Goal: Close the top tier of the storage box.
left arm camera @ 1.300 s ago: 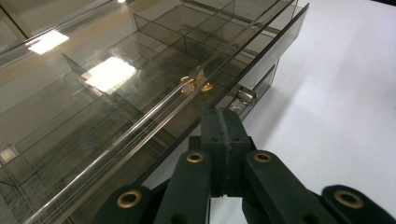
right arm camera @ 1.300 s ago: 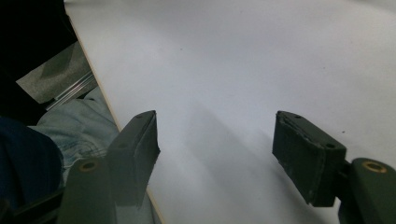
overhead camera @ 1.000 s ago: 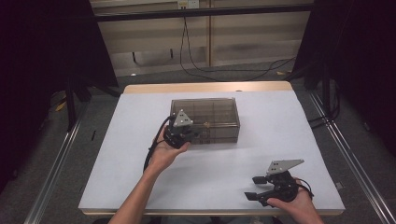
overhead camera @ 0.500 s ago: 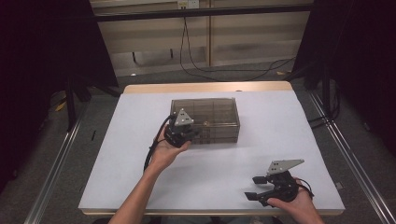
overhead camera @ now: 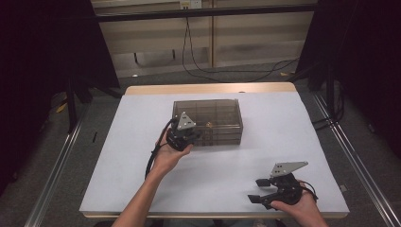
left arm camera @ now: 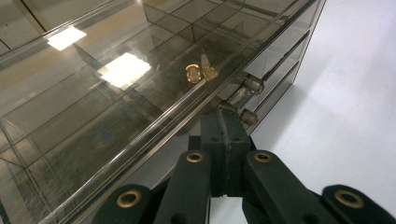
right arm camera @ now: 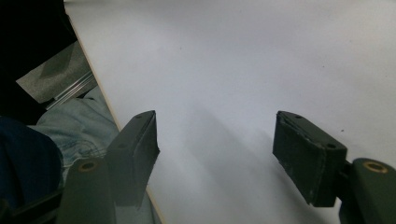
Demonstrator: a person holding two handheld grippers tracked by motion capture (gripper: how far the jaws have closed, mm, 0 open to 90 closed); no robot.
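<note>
Nothing has shifted in the last second: my left gripper (overhead camera: 185, 135) stays clenched at the front of the smoky clear drawer box (overhead camera: 208, 120), its pads (left arm camera: 223, 140) pinched just under the small round drawer knobs (left arm camera: 252, 84); whether they catch one, I cannot tell. Right gripper (overhead camera: 265, 191) rests released at the table's (overhead camera: 142, 165) five o'clock. I judge the drawer pull not yet begun.

No lettering, label, brand, number or sign can be read on anything in any of these views.
</note>
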